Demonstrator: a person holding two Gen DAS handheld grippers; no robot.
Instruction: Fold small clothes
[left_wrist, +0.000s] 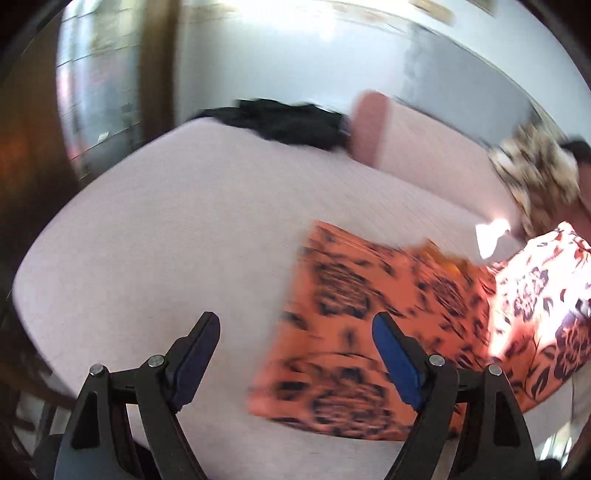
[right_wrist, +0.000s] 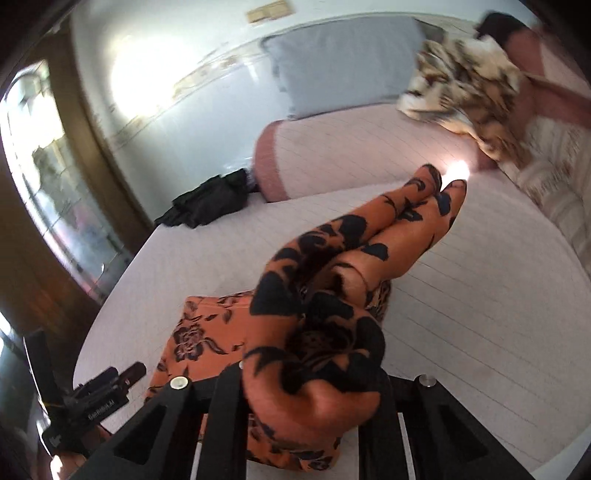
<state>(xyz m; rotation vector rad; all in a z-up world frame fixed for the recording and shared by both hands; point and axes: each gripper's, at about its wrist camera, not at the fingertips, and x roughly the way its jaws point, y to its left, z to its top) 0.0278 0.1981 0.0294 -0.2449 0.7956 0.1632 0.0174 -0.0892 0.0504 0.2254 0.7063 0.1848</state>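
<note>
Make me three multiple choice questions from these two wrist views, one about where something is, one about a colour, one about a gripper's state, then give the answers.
1. Where does the black bundle lie?
A. on the bed, at its far side beside the pink-ended pillow
B. in the left gripper
C. on top of the blue-grey pillow

2. What colour is the garment being folded?
A. plain white
B. orange with a dark flower print
C. green stripes

3. How does the left gripper stand?
A. shut on the garment
B. shut on nothing
C. open, nothing between its fingers

Answers: 1 A, the right wrist view shows it there on the bed cover. 2 B, both views show the print. 3 C, the blue pads stand wide apart.
</note>
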